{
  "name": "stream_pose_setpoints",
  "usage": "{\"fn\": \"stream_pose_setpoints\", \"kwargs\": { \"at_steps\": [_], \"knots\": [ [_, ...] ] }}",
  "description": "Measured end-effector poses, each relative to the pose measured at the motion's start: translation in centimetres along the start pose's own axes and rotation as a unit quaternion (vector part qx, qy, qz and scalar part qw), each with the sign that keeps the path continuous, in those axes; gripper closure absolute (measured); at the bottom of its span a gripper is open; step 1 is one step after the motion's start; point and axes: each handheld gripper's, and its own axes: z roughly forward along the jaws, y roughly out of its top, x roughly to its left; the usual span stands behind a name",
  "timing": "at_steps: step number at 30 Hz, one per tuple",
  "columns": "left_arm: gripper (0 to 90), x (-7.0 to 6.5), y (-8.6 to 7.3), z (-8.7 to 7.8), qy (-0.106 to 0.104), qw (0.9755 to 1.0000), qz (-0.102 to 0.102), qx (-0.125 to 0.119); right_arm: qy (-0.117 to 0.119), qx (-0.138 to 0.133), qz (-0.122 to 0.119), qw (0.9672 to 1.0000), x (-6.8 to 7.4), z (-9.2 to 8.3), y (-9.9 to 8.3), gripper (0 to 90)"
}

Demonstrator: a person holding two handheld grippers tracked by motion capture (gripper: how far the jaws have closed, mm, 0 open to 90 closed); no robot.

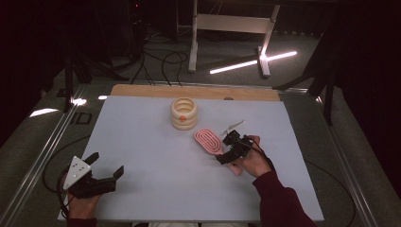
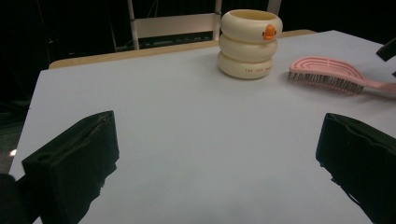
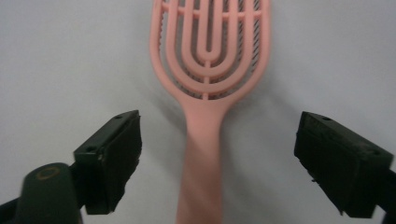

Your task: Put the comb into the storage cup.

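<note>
A pink hairbrush (image 1: 208, 140) lies bristles-down on the pale mat, its handle toward the person's right hand. My right gripper (image 1: 226, 147) is open, with a jaw on either side of the handle. In the right gripper view the handle (image 3: 201, 158) runs up the middle between the two black pads (image 3: 114, 149), touching neither, and my right gripper (image 3: 219, 144) holds nothing. A cream cup (image 1: 183, 113) shaped like stacked rings, with an orange duck mark, stands behind the brush. My left gripper (image 1: 106, 165) is open and empty near the front left corner, far from both.
The left gripper view looks across bare mat (image 2: 187, 126) toward the cup (image 2: 250, 44) and the brush (image 2: 327, 74). The mat (image 1: 142, 142) covers a wooden table. Cables and a white frame (image 1: 231, 23) lie on the dark floor beyond.
</note>
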Motion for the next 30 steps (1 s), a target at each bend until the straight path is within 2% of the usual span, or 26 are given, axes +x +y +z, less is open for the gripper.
{"fn": "stream_pose_setpoints", "kwargs": {
  "at_steps": [6, 16, 22, 30],
  "knots": [
    [0.0, 0.1, 0.0, 0.0, 0.000, 1.0000, -0.001, 0.000, 0.002, 0.023, -0.005, 0.9997, 0.3, 0.9, 0.5, 20.6],
    [0.0, 0.2, 0.0, -0.1, 0.000, 1.0000, -0.002, 0.001, 0.009, 0.058, -0.005, 0.9983, 0.3, 2.1, 1.5, 33.3],
    [0.0, 0.2, -0.1, 0.0, 0.000, 1.0000, -0.002, 0.002, 0.010, 0.074, -0.010, 0.9972, 0.3, 2.8, 1.5, 37.4],
    [0.0, 0.2, -0.1, 0.0, 0.000, 1.0000, -0.004, 0.003, 0.020, 0.100, -0.018, 0.9946, 0.1, 3.7, 1.3, 49.6]
  ]
}}
